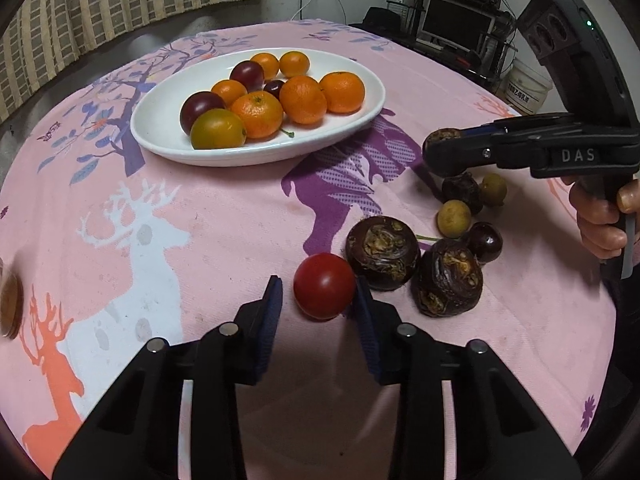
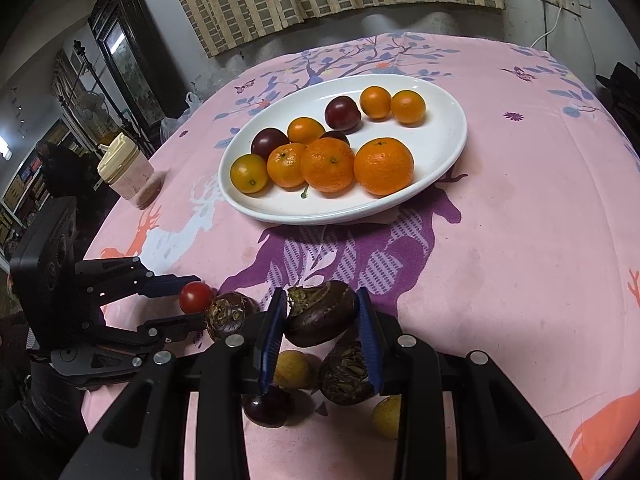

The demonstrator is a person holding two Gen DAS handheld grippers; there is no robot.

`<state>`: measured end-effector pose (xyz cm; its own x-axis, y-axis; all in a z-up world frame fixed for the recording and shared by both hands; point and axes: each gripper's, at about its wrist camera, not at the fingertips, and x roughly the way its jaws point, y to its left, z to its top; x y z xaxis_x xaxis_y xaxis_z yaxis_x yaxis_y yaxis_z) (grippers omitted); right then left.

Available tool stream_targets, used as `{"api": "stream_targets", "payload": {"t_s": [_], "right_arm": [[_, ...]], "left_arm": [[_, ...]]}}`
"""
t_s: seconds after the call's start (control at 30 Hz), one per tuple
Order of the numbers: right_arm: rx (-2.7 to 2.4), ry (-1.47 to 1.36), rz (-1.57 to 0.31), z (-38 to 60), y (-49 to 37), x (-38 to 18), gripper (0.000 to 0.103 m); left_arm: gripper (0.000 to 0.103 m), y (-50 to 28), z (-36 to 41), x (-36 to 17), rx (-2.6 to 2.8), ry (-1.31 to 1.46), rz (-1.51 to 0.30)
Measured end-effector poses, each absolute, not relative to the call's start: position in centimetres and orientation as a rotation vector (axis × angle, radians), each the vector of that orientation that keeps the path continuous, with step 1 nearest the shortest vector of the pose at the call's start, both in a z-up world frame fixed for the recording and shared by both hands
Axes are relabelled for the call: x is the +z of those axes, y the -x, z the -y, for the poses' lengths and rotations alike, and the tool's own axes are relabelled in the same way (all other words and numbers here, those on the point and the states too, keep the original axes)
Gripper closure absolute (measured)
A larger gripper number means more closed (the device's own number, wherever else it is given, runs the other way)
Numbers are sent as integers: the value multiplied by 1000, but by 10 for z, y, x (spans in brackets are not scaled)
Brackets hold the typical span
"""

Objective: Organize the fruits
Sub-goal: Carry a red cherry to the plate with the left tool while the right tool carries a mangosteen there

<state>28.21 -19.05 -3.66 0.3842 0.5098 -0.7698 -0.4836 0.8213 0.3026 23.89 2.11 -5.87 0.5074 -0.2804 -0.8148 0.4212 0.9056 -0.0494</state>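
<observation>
The left gripper has its jaws around the cherry tomato on the pink tablecloth. In the left wrist view the right-hand pad appears to touch the fruit, while a sliver of cloth still shows between the tomato and the left-hand pad — so the grip does not look finished, and the jaws read as not yet clamped. No earlier picture is there to compare with.

The relation that matters next is tomato to white plate: from the left gripper the plate lies at about eleven o'clock, well apart across bare cloth. Its long axis runs roughly from eight o'clock to two o'clock in that view. The left hand is clearly the nearer one to the tomato, with a dark water chestnut just beside it at two o'clock, close enough to be nudged.

The tomato is small, round, glossy red and smooth-skinned — likely to roll or squash under a careless squeeze.

The right gripper is closed on another water chestnut, held clear of the cloth; more chestnuts and small yellow fruits lie beneath it. The plate already holds tangerines and dark plums.
</observation>
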Motion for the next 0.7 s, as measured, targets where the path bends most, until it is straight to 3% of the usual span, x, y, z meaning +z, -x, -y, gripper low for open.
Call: {"api": "stream_targets", "payload": {"t_s": [0.1, 0.43, 0.7], "right_arm": [[634, -31, -991, 191, -282, -37, 67], [656, -49, -897, 185, -285, -16, 67], [488, -31, -805, 165, -353, 2, 67]], "left_arm": [[74, -238, -21, -59, -437, -157, -950], [74, -251, -35, -23, -425, -12, -857], [74, -349, -27, 8, -275, 68, -771]]}}
